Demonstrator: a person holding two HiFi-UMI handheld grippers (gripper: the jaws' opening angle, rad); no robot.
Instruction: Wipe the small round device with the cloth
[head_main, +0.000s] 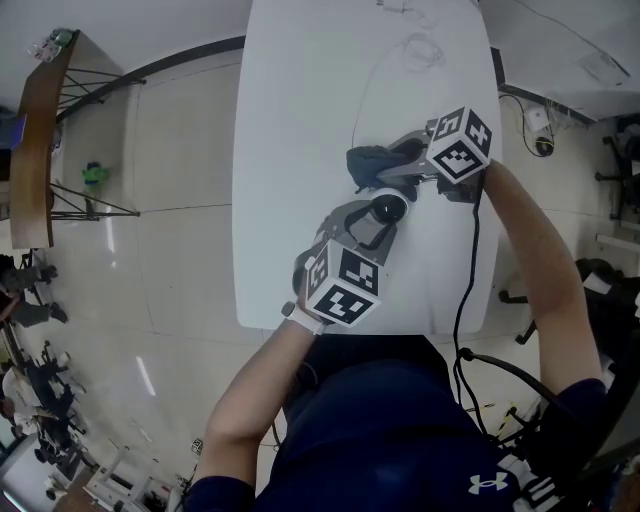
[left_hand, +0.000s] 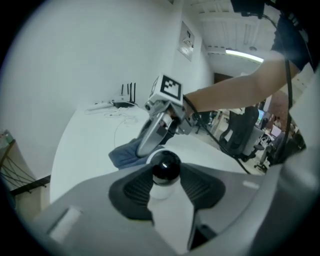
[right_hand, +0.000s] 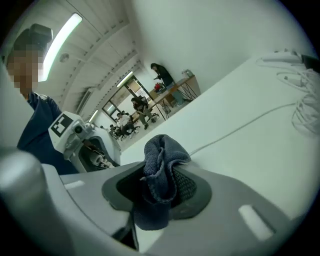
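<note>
The small round device (head_main: 389, 207), a black dome on a white base (left_hand: 165, 169), sits gripped between the pads of my left gripper (head_main: 380, 222) (left_hand: 165, 176) above the near half of the white table (head_main: 290, 150). My right gripper (head_main: 396, 166) (right_hand: 162, 186) is shut on a bunched dark blue cloth (head_main: 366, 165) (right_hand: 160, 172). The cloth (left_hand: 126, 153) hangs just beyond the device, close to it; I cannot tell whether they touch. In the right gripper view the left gripper (right_hand: 75, 136) shows at the left, but the device is hidden there.
A thin white cable (head_main: 362, 95) runs up the table to a coil (head_main: 420, 48) at the far end, near a router (left_hand: 124, 102). A black cord (head_main: 470, 280) trails from the right gripper over the near edge. A wooden shelf (head_main: 30, 150) stands on the floor at left.
</note>
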